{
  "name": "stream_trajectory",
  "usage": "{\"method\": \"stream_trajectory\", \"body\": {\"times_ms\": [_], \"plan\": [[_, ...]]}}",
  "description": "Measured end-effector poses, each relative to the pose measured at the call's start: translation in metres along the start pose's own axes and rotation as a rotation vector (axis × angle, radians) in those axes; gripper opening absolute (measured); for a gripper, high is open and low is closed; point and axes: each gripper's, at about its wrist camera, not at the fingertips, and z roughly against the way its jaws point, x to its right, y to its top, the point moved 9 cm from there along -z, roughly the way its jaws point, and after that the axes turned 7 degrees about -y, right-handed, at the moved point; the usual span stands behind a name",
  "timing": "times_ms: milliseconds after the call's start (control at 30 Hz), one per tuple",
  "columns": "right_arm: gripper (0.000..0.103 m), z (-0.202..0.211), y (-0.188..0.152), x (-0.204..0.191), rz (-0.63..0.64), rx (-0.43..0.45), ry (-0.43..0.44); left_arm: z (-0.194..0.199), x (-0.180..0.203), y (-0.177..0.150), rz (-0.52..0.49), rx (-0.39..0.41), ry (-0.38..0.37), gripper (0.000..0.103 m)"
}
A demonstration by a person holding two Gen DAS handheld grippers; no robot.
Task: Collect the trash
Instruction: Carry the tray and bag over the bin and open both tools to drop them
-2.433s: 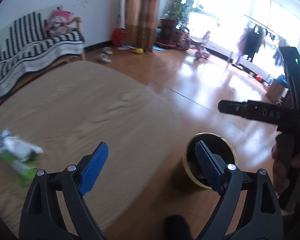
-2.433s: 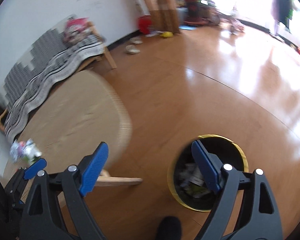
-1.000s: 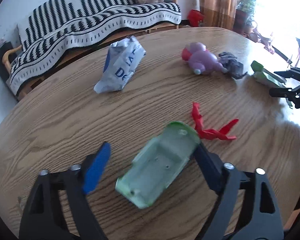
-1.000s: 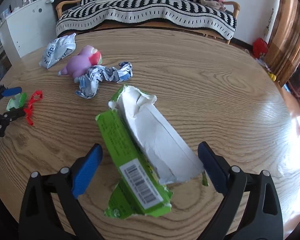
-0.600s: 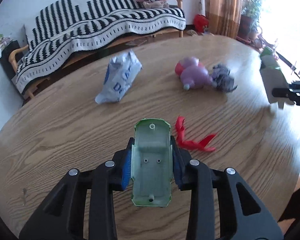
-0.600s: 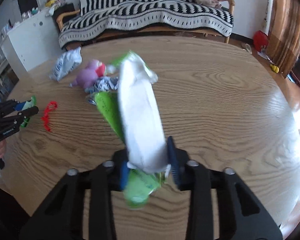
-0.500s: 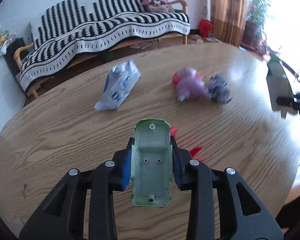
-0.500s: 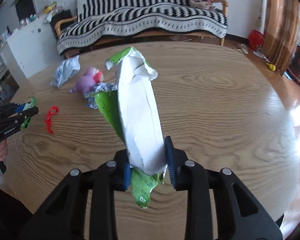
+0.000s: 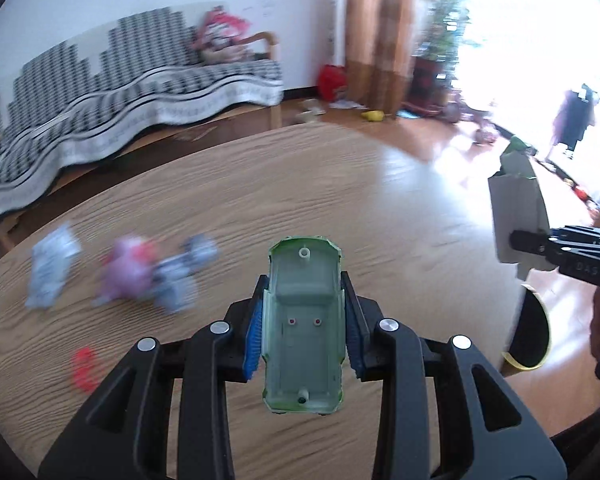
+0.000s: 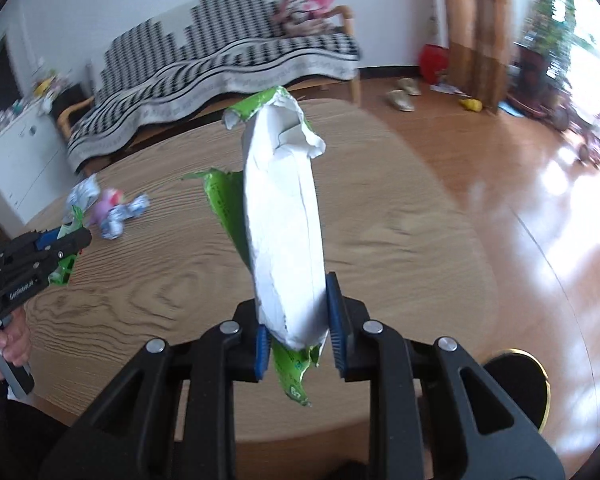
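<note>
My left gripper (image 9: 306, 320) is shut on a pale green plastic toy car shell (image 9: 302, 320), held above the round wooden table (image 9: 260, 200). My right gripper (image 10: 298, 336) is shut on a torn green and white carton (image 10: 284, 220), held upright above the table (image 10: 400, 260). The carton also shows at the right of the left wrist view (image 9: 518, 212). The black trash bin with a yellow rim (image 10: 518, 384) stands on the floor past the table's right edge; it also shows in the left wrist view (image 9: 530, 332).
On the table lie a blue and white bag (image 9: 50, 268), a purple plush toy (image 9: 130, 272), a crumpled wrapper (image 9: 184, 272) and a red plastic scrap (image 9: 84, 368). A striped sofa (image 10: 220, 68) stands behind the table. Wooden floor, curtain and plants are at the right.
Both grippers closed on their items and lifted them off the table. Both have swung to the right, so the bin has come into view at the lower right.
</note>
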Motion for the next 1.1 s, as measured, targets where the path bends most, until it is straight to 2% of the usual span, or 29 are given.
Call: {"method": "stream_trajectory", "body": {"times_ms": [267,400,533,667,833,1100], "plan": [[0.024,0.025,-0.052,0.163,-0.235,-0.005,-0.185,-0.054,0.149,0.020,-0.102,-0.005,-0.195,0.033],[0.024,0.030,-0.092,0.223,-0.325,-0.041,-0.239,-0.079,0.216,0.011,-0.153,-0.039,-0.272,0.033],[0.024,0.023,-0.132,0.262,-0.373,-0.107,-0.277,-0.102,0.271,-0.005,-0.203,-0.079,-0.323,0.033],[0.025,0.006,-0.165,0.287,-0.412,-0.190,-0.276,-0.125,0.314,-0.021,-0.259,-0.120,-0.355,0.033],[0.025,-0.015,-0.192,0.297,-0.437,-0.279,-0.257,-0.147,0.335,-0.027,-0.277,-0.154,-0.376,0.033],[0.025,-0.013,-0.194,0.295,-0.458,-0.293,-0.249,-0.163,0.349,-0.031,-0.288,-0.172,-0.385,0.033]]}}
